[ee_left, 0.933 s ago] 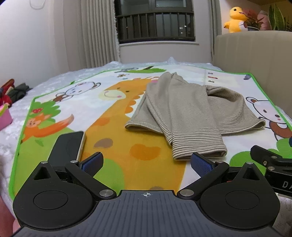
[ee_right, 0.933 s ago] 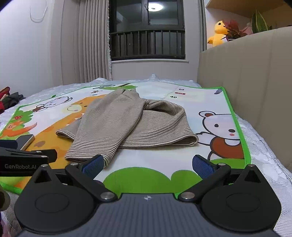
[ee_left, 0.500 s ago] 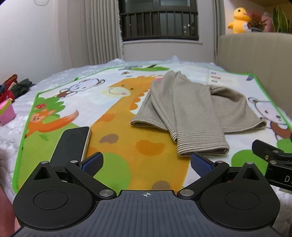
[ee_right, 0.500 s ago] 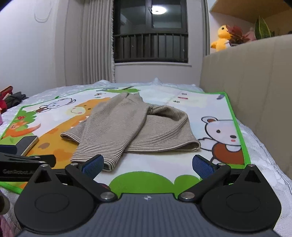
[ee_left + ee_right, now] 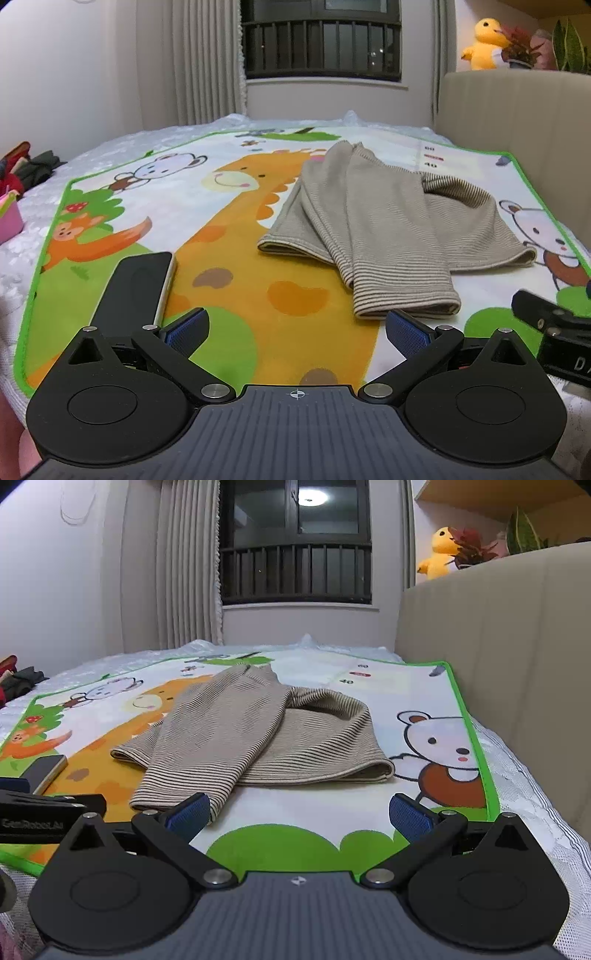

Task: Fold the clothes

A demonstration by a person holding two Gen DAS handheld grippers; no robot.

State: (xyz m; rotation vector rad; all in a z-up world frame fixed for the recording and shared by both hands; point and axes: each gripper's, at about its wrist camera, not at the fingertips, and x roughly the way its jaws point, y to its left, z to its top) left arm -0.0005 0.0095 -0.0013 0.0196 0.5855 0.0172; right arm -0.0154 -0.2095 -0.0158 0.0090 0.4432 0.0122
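Observation:
A beige striped garment [image 5: 384,225] lies partly folded on a cartoon play mat [image 5: 229,236] on the bed; it also shows in the right wrist view [image 5: 251,738]. My left gripper [image 5: 297,328] is open and empty, held near the mat's front edge, short of the garment's near cuff. My right gripper [image 5: 299,810] is open and empty, its left finger just in front of that cuff. The right gripper's body shows at the right edge of the left wrist view [image 5: 554,332].
A dark phone [image 5: 136,288] lies on the mat at the front left. A padded headboard [image 5: 498,657] runs along the right side. A pink box [image 5: 9,221] and a pile of clothes [image 5: 29,170] sit at the far left.
Both grippers have drawn back and tilted a little, so the garment sits slightly farther away. Both stay open and the garment has not moved.

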